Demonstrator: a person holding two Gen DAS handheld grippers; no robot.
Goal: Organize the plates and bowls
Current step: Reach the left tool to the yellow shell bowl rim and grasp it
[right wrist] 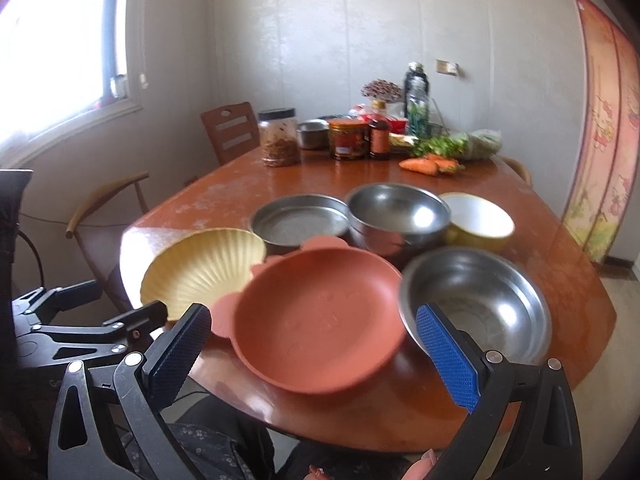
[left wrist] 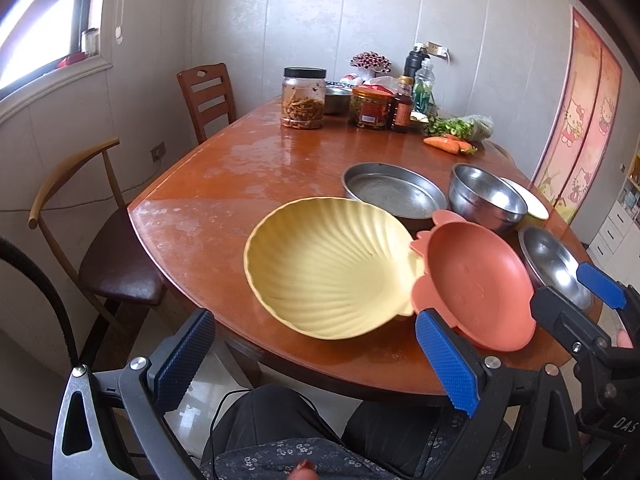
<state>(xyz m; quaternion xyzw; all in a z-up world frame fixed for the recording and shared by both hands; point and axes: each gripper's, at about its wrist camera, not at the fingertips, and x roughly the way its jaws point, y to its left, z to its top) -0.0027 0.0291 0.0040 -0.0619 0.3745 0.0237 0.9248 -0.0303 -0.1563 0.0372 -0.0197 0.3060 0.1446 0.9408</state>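
- The left wrist camera sits low at the near edge of the counter (left wrist: 224, 184). It looks across it to the far wall, close to the yellow shell dish (left wrist: 328, 268).
- The right wrist camera sits a bit more to the right, facing the same way, close to the orange plate (right wrist: 320, 320).
- Both views show the same dishes, the jars (right wrist: 279, 138) at the back and the window side.

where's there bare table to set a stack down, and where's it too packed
Free: the wide left half of the table, bordered by the yellow shell dish, the steel pan and the jars at the far end. Crowded: the near right, where the orange dish, steel bowls and the yellow bowl sit close together.
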